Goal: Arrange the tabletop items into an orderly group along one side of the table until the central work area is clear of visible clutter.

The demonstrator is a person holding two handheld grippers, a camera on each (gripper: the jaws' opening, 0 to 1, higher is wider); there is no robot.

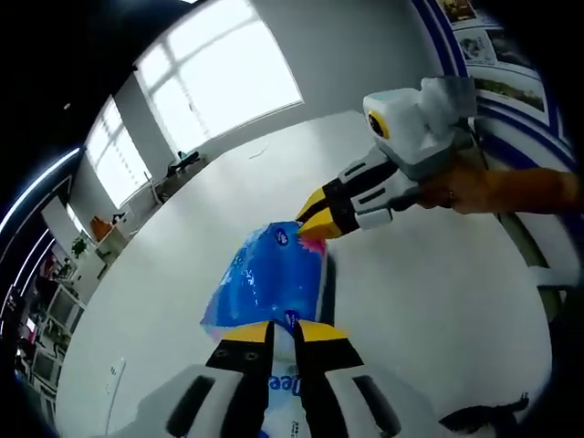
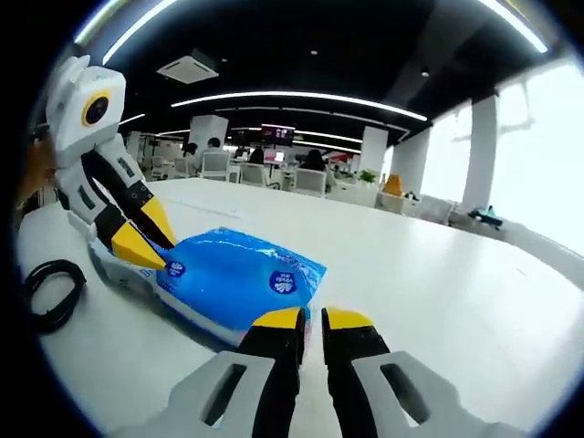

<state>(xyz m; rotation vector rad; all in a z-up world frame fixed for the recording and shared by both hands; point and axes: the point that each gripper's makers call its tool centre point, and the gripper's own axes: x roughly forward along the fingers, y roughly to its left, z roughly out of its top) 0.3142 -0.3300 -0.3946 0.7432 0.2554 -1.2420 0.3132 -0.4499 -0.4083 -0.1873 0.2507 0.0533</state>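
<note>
Blue tissue pack [image 1: 269,274] is lying mid-table, both grippers pinching it: left [image 1: 283,334] clenched on one end, right [image 2: 313,318] on the opposite. Shifting it sideways, plus the cable [image 2: 50,292], seems left.

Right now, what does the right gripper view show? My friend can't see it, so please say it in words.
A blue pack lies on a white table, with the right claw nearly shut at its near edge. The left claw meets the pack's far end from the left, and a black cable curls on the table nearby. Behind is a big office with chairs and windows.
</note>
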